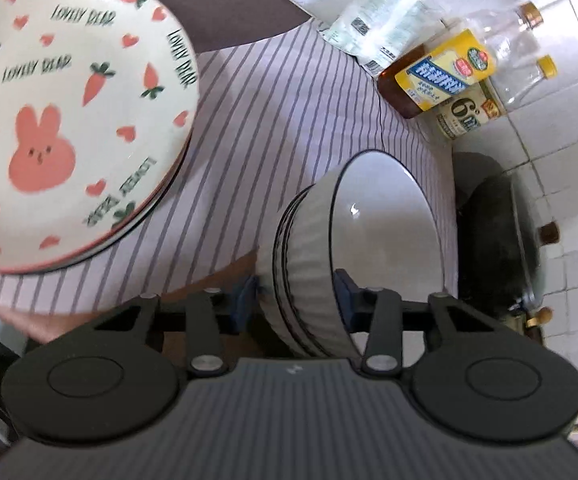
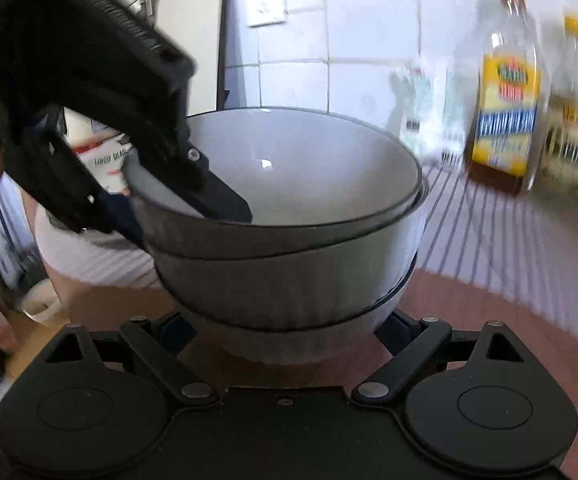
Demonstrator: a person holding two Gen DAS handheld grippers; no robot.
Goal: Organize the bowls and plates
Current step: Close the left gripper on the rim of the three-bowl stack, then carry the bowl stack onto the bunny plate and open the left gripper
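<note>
The left claw (image 1: 295,300) pinches the rim of the top bowl (image 1: 385,216) in a stack of bowls (image 2: 289,272), one finger inside the bowl and one outside on its ribbed wall. In the right wrist view the top bowl sits tipped in the one under it, likely because it is gripped on only one side. The right claw (image 2: 285,332) is spread wide around the bottom of the stack, with a pad near each side; I cannot tell if the pads touch it. It may be there to keep the stack steady. The stack stands on the striped cloth (image 1: 249,128) near the front edge of the surface (image 2: 489,320), with the bowls' open mouths facing up. The stack of bunny plates (image 1: 69,120) lies flat on the same cloth, well apart from the bowls. The bottles (image 2: 505,104) stand at the back edge by the tiled wall (image 2: 369,20).
</note>
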